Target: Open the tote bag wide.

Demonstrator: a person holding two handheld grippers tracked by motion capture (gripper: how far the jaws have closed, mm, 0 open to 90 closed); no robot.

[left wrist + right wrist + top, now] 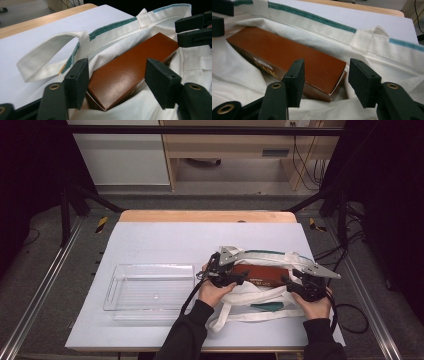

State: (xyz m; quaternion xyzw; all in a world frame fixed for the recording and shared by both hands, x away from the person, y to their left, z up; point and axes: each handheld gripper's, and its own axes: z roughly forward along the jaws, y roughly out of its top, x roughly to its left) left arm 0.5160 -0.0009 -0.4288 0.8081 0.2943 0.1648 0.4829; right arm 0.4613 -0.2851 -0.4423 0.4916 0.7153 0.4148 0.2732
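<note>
High view: clear plastic tray (149, 290) left of my cloth bag (260, 297). Gripper views: glossy brown box (130, 70) inside; left gripper (116, 82) and right gripper (325, 82) spread, pinching nothing.

We look down and forward from above the table (150, 240); both gripper cameras sit close, facing each other across the brown box (130, 72), our shared ground at four o'clock.

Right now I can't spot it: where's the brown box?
The brown box lies inside the white tote bag, right of the clear tray, high view.
</note>
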